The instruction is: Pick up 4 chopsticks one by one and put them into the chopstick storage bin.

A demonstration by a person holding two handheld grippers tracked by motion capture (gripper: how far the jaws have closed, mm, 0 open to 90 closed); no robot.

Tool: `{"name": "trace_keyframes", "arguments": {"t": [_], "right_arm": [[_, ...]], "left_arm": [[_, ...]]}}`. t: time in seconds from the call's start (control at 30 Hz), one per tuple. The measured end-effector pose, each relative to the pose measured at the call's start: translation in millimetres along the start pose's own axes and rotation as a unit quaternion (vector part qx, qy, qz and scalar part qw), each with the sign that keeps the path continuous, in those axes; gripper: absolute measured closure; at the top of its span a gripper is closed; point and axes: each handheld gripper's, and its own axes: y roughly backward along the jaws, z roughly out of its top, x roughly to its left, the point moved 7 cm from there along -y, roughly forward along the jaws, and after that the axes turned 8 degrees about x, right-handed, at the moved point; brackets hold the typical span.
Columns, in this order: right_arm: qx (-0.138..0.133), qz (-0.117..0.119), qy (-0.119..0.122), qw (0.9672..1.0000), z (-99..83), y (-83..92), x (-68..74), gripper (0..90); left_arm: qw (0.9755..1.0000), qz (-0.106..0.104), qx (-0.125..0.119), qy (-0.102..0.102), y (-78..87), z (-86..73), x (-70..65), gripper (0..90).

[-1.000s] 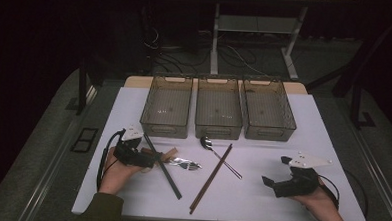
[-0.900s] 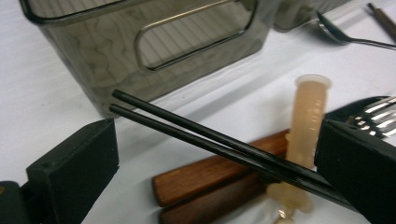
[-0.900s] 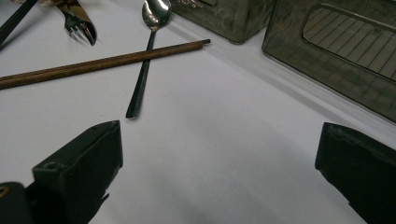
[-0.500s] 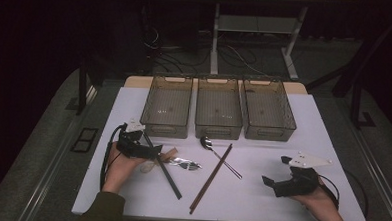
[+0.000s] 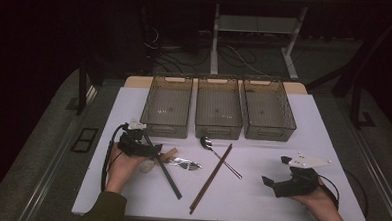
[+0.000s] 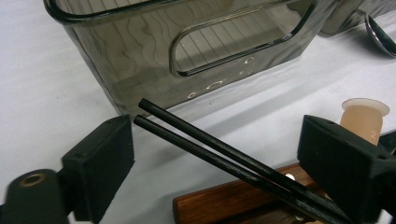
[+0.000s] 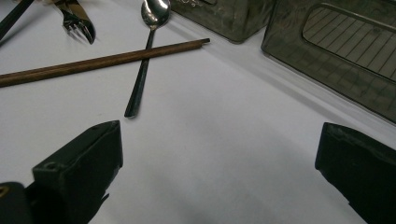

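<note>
A dark room surrounds a white desk (image 5: 303, 130) with three smoky plastic bins in a row along its far side: the left bin (image 5: 168, 105), the middle bin (image 5: 218, 107) and the right bin (image 5: 267, 108). In front of them lies scattered cutlery.

The left tool (image 5: 152, 149) rests low over the desk just in front of the left bin. Its jaws stand wide but have just been closing, and a pair of black chopsticks (image 6: 224, 156) runs between them, lying on the desk; the pads do not press on it yet. The chopsticks' tips end just short of the bin wall, and their shafts cross over a brown wooden handle (image 6: 219, 205). A pale rounded handle end (image 6: 362, 116) stands beside the far jaw.

Near the middle of the desk a fork (image 5: 185, 164) lies just right of the left tool, and a spoon (image 5: 219, 154) crosses a pair of brown chopsticks (image 5: 212, 177).

The right tool (image 5: 273, 184) sits well apart at the right, jaws wide and empty over bare desk.
</note>
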Motion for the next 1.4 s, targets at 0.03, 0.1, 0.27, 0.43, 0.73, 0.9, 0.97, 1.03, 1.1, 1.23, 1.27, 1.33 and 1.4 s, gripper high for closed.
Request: {"name": "trace_keyframes", "arguments": {"t": [0.03,0.1,0.27,0.43,0.73,0.9,0.97,1.03,1.1,1.23,1.27,1.33,1.4], "right_arm": [[-0.001,0.000,0.002,1.0000,0.2,-0.2,-0.2,1.0],[-0.001,0.000,0.003,1.0000,0.2,-0.2,-0.1,0.9],[-0.002,0.000,0.002,1.0000,0.3,-0.1,-0.3,0.9],[-0.002,0.000,0.002,1.0000,0.4,-0.1,-0.3,1.0],[-0.002,0.000,0.002,1.0000,0.4,-0.1,-0.4,1.0],[-0.002,0.000,0.002,1.0000,0.3,0.0,-0.4,1.0],[-0.002,0.001,0.002,1.0000,0.4,0.0,-0.3,1.0],[-0.001,0.000,0.002,1.0000,0.2,-0.1,-0.3,1.0],[-0.001,0.000,0.001,1.0000,0.2,-0.1,-0.3,1.0],[-0.001,0.000,0.000,1.0000,0.1,0.1,-0.2,1.0],[0.000,0.000,0.000,1.0000,0.1,0.2,-0.3,1.0],[0.000,0.000,0.000,1.0000,0.1,0.1,-0.3,1.0],[0.000,0.000,-0.001,1.0000,0.1,0.1,-0.1,1.0]], "left_arm": [[1.0000,0.003,0.001,0.001,-0.1,0.0,0.2,12.2],[1.0000,0.003,0.000,0.003,-0.2,0.1,-0.1,14.6],[0.9999,-0.001,0.001,0.012,-0.7,0.2,0.3,20.0],[0.9999,-0.003,-0.003,0.016,-0.7,1.7,1.0,26.3],[0.9997,-0.007,-0.003,0.023,-3.3,4.7,1.0,38.0],[0.9997,-0.009,-0.002,0.022,-4.6,5.7,1.8,43.5],[0.9996,-0.013,-0.005,0.025,-4.8,6.5,2.1,46.2],[0.9996,-0.015,-0.004,0.025,-4.6,6.6,2.3,48.2],[0.9995,-0.016,-0.006,0.027,-4.9,7.2,2.5,49.3],[0.9994,-0.020,-0.006,0.029,-5.1,7.7,2.0,51.7],[0.9994,-0.020,-0.005,0.029,-5.1,7.7,1.9,52.0],[0.9993,-0.021,-0.005,0.029,-4.8,7.8,1.8,52.6],[0.9993,-0.022,-0.006,0.029,-4.7,7.8,2.0,53.2]]}}
